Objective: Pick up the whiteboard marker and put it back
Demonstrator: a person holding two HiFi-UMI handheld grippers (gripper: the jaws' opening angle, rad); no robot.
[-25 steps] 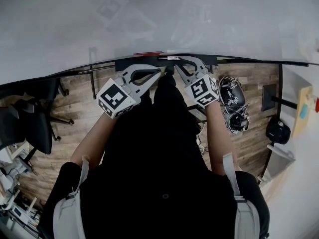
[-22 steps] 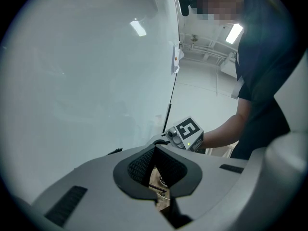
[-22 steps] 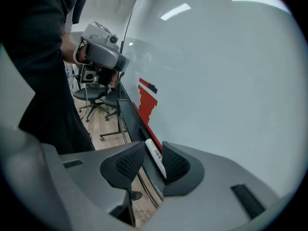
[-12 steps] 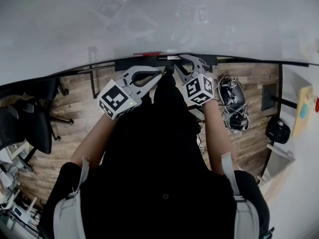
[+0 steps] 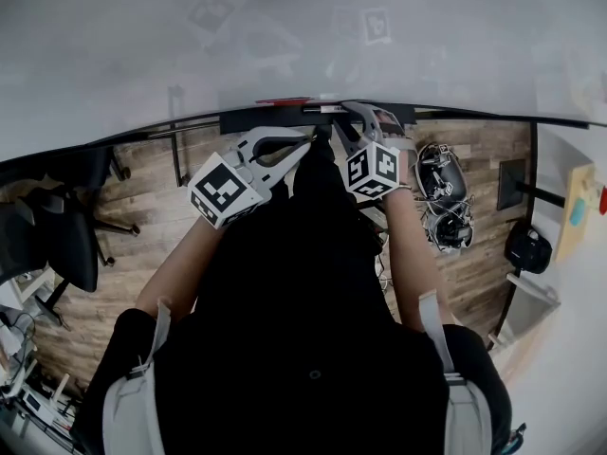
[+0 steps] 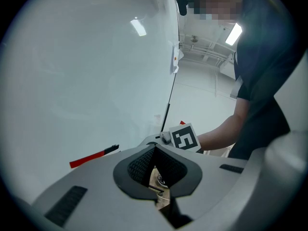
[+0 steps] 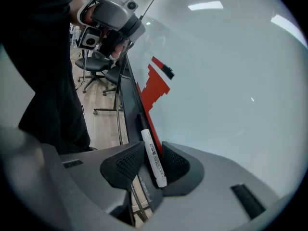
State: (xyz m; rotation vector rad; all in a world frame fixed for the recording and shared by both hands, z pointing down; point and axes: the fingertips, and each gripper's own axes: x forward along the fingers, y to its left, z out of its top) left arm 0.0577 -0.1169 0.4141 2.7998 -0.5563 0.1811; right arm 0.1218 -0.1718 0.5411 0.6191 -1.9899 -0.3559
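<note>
"Two hand-held grippers were up at the whiteboard point(image 7: 231, 81); which one had the whiteboard marker point(image 7: 153, 155)?" the first asked.

"The right hand-held gripper point(image 7: 152, 147). Its jaws stood spread to either side of the barrel, and a slim gap showed beside one pad, so I judged it not yet clamped. The marker lay along the dark tray point(image 7: 126, 95) under the board, pointing away from the camera."

"And the other one?"

"The left hand-held gripper point(image 6: 155, 150) was pressed together at the tips with nothing in it, held close by the board."

"How would the marker handle?"

"Light and stiff, I reckoned. It had a smooth, round plastic barrel, so it was likely to roll on the tray or swivel between the pads if caught near one end. It didn't look fragile. I'd have taken it across the middle of the barrel, about where the printed label sat, with the ribbed pads square to it. I'd have kept off the dark end, which I took for the cap, since a cap can pull loose."

"Any risk in setting it back?"

"The tray looked narrow, so it wanted laying down lengthwise and releasing low — dropped, it might have rolled off the lip."
</note>
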